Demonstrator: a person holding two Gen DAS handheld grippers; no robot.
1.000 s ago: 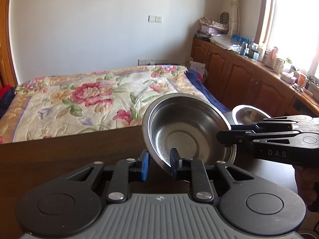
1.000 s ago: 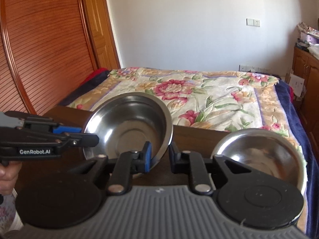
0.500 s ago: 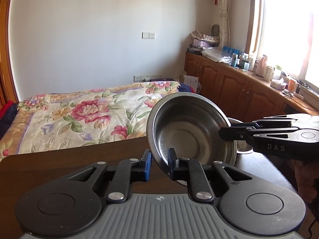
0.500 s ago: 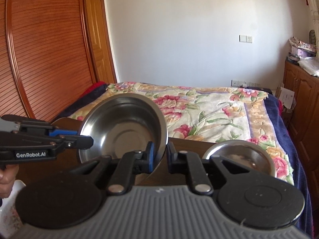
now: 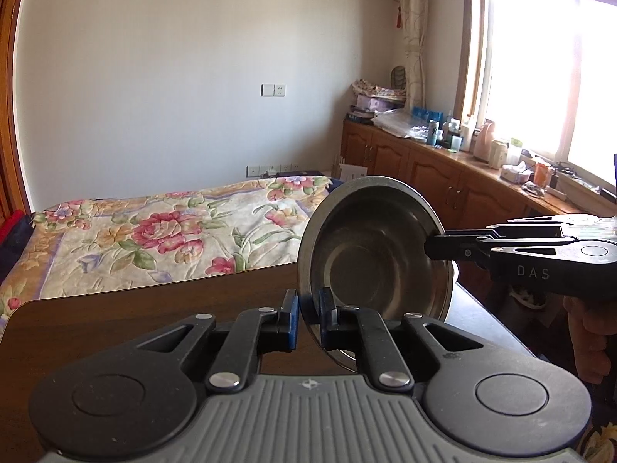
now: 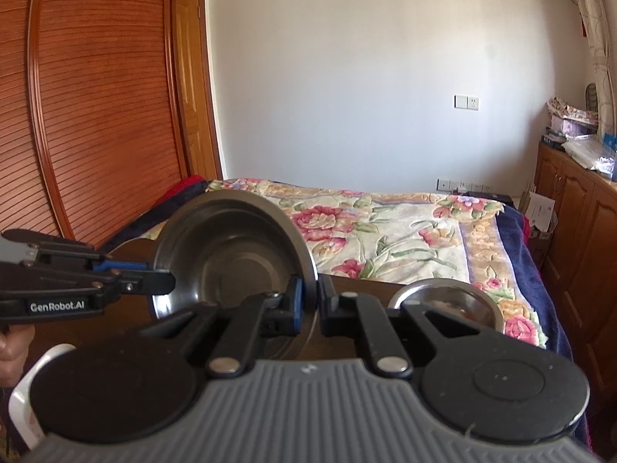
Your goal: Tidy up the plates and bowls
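A steel bowl (image 5: 370, 254) hangs tilted nearly on edge above the dark wooden table (image 5: 154, 308), held from two sides. My left gripper (image 5: 307, 308) is shut on its near rim. My right gripper (image 5: 430, 247) comes in from the right and pinches the opposite rim. In the right wrist view the same bowl (image 6: 231, 266) sits left of centre, with my right gripper (image 6: 310, 301) shut on its rim and the left gripper (image 6: 167, 281) clamped on its far side. A second steel bowl (image 6: 447, 301) rests on the table to the right.
A white plate (image 6: 23, 397) shows at the lower left edge. A bed with a floral cover (image 5: 154, 231) lies beyond the table. Wooden cabinets with cluttered tops (image 5: 482, 177) line the right wall, and a slatted wardrobe (image 6: 96, 115) stands on the left. A hand (image 5: 590, 339) holds the right gripper.
Both grippers have risen with the bowl between them. The bowl has tipped from leaning to almost upright. The second bowl has stayed on the table.
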